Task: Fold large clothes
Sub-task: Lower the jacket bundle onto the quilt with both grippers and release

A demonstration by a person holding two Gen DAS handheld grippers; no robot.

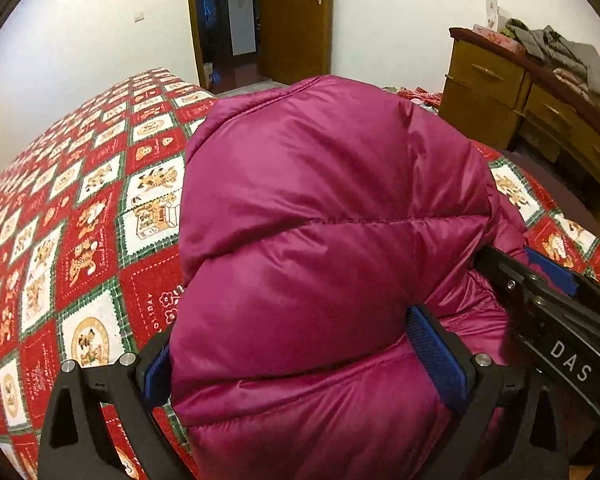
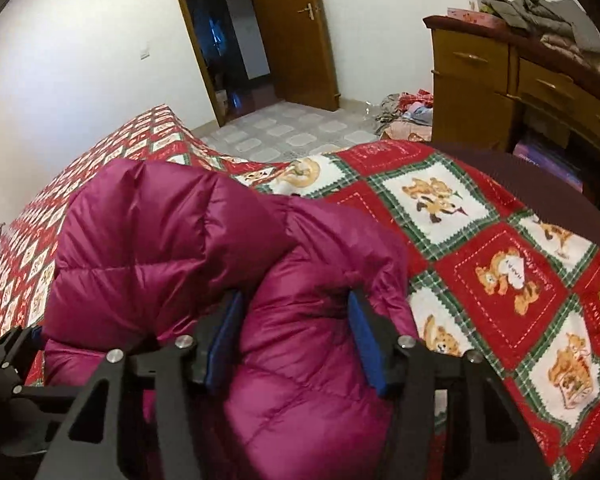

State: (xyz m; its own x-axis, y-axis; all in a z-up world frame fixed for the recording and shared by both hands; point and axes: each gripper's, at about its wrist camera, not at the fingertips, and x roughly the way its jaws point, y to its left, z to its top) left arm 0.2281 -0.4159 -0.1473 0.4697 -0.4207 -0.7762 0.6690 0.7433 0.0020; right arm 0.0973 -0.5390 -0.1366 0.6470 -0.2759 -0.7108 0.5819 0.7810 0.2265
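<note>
Bedroom quilt (image 2: 480,240) bears a bunched magenta puffer jacket (image 1: 320,220); left gripper (image 1: 308,360) straddles it wide, right gripper (image 2: 296,340) pinches a fold mid-gather; flattening seems next.

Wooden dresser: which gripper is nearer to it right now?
Right. The right gripper grips a jacket fold on the dresser side of the bed; the left gripper straddles the jacket's bulk beyond it, farther from the dresser.

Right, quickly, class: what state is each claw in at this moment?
Left claw: wide open, the magenta down jacket bulging between its pads.
Right claw: closed on a fold of the jacket.
</note>
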